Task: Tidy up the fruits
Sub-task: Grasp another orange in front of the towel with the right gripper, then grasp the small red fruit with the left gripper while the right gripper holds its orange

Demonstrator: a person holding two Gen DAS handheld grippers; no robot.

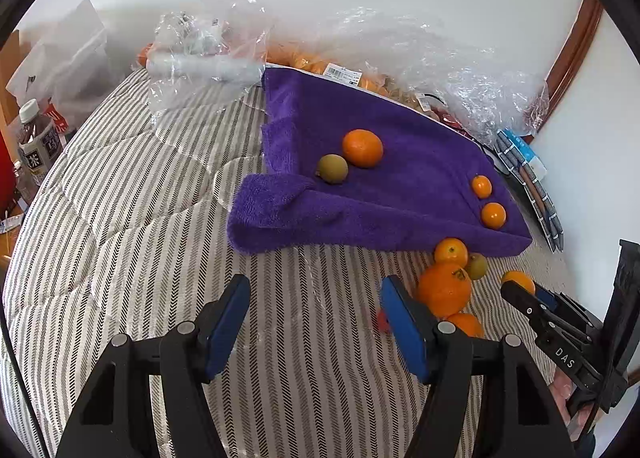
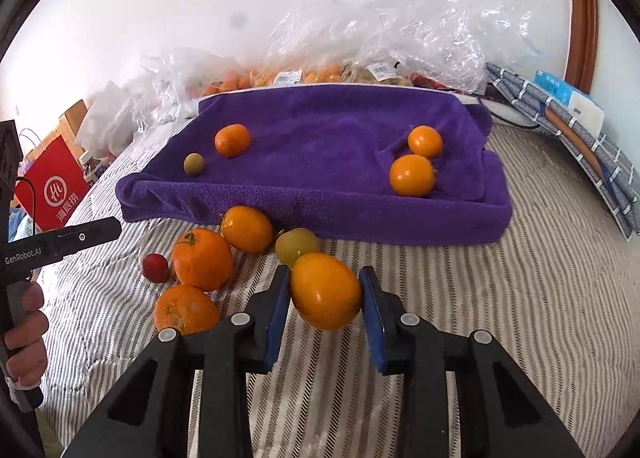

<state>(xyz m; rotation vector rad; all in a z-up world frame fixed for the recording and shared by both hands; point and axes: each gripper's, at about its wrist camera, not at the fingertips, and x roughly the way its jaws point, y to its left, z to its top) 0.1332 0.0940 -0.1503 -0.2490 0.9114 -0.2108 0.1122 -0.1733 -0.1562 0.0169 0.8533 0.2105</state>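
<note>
Striped quilt (image 2: 520,278) under a white wall, loose fruit just before the purple towel (image 2: 320,146). Right gripper (image 2: 326,294) clamped on a smooth orange fruit (image 2: 325,290) at its widest girth; left gripper (image 1: 316,318) half-open, empty. Fruit looks light, firm, slick-skinned: likely rolls, bruises if squeezed hard

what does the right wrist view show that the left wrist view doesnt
Only the right wrist view: the right gripper shut on an oval orange fruit, and a small round red fruit clear on the striped quilt.
Only the left wrist view: the left gripper, open and empty, and a capped tea bottle.
Both: the purple towel carrying three orange fruits and one green, and crinkled clear plastic bags behind it.
</note>
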